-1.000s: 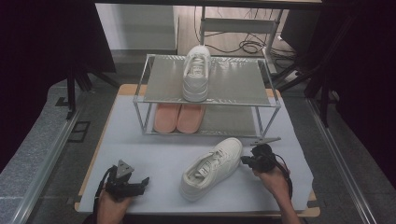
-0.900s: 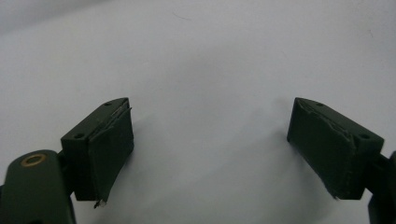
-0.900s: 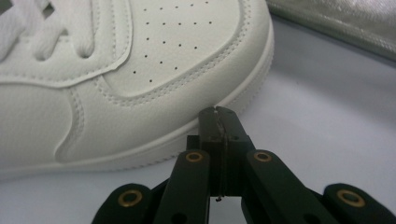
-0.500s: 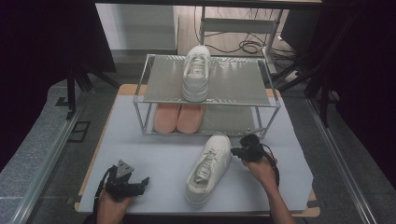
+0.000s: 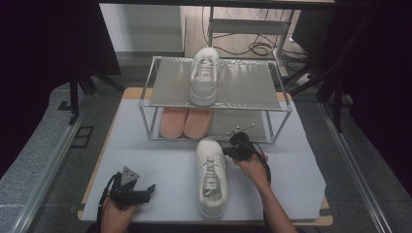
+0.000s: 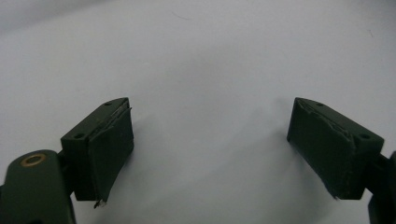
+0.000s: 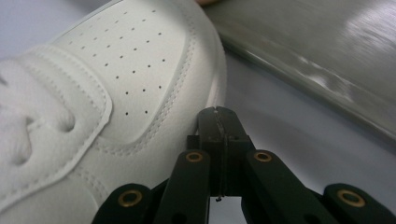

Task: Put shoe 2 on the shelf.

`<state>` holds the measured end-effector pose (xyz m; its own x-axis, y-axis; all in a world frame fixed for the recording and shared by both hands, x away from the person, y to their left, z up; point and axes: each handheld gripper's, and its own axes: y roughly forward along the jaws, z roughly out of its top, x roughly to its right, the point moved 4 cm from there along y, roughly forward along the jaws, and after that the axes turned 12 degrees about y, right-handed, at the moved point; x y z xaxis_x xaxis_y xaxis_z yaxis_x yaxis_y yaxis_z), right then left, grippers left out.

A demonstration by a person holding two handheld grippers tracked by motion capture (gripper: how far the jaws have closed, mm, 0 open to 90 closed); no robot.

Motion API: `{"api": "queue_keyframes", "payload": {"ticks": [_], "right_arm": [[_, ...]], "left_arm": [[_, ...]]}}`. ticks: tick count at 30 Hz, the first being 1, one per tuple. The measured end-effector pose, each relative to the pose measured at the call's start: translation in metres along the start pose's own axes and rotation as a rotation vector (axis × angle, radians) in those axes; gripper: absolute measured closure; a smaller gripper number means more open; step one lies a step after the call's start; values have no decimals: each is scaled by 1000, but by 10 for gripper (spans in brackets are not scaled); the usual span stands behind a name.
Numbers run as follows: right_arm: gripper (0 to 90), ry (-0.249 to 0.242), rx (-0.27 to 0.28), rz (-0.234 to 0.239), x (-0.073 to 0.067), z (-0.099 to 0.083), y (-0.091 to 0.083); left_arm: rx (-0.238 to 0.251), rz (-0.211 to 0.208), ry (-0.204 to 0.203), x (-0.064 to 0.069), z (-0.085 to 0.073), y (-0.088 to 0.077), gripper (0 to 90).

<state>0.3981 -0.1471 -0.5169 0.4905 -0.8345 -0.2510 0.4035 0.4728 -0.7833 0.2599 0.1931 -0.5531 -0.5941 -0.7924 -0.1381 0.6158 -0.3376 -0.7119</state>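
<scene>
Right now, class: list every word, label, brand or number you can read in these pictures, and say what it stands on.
No readable text anywhere.
White sneaker on the table: a small dark tag on its tongue, too small and blurred to read.
White sneaker on the rack's top shelf: a tongue mark, also unreadable.
Pink slippers: no marking visible.

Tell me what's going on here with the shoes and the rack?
A person works two hand-held grippers at a table. The right gripper, jaws shut with nothing between them, sits against the toe side of a white sneaker lying on the mat in front of the rack, toe toward it. A matching sneaker stands on the top shelf, pink slippers below. The left gripper rests open on the mat.
</scene>
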Motion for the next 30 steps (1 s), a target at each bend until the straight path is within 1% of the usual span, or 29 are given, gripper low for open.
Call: {"api": "queue_keyframes", "payload": {"ticks": [2, 3, 8, 9, 11, 12, 13, 15, 17, 18, 20, 21, 23, 25, 27, 30], "right_arm": [[900, -15, -3, 11, -7, 4, 6], [900, -22, -4, 23, -14, 7, 11], [900, -51, -13, 76, -33, 15, 25], [900, -67, -17, 88, -38, 17, 28], [900, -90, -27, 98, -45, 19, 31], [900, -90, -27, 98, -45, 19, 31], [900, -98, -41, 100, -47, 20, 29], [900, -92, -46, 123, -45, 19, 22], [900, -91, -40, 120, -41, 16, 13], [878, -100, -44, 121, -39, 14, 8], [834, -99, -58, 119, -36, 8, -4], [811, -102, -68, 125, -34, 3, -11], [761, -108, -79, 121, -33, -4, -23], [714, -113, -87, 131, -32, -12, -34], [687, -118, -84, 122, -32, -17, -43], [642, -120, -84, 125, -33, -28, -58]], "left_arm": [[0, 0, 0, 0, 0, 0, 143], [0, 0, 0, 0, 0, 0, 143], [0, 0, 0, 0, 0, 0, 144], [0, 0, 0, 0, 0, 0, 144], [0, 2, 1, 0, 0, 0, 144], [0, 2, 1, 0, 0, 0, 144], [2, 3, 1, 1, 0, 0, 144], [1, 3, 1, 0, 0, 0, 144], [1, 3, 1, 0, 0, 0, 144], [1, 3, 1, 0, 0, 0, 144], [1, 3, 1, 0, 0, 0, 144], [1, 3, 1, 0, 0, 0, 144], [1, 1, 0, 0, 0, 0, 144], [1, 3, 1, 0, 0, 0, 144], [1, 2, 0, 0, 0, 0, 144], [1, 3, 1, 0, 0, 0, 144]]}}
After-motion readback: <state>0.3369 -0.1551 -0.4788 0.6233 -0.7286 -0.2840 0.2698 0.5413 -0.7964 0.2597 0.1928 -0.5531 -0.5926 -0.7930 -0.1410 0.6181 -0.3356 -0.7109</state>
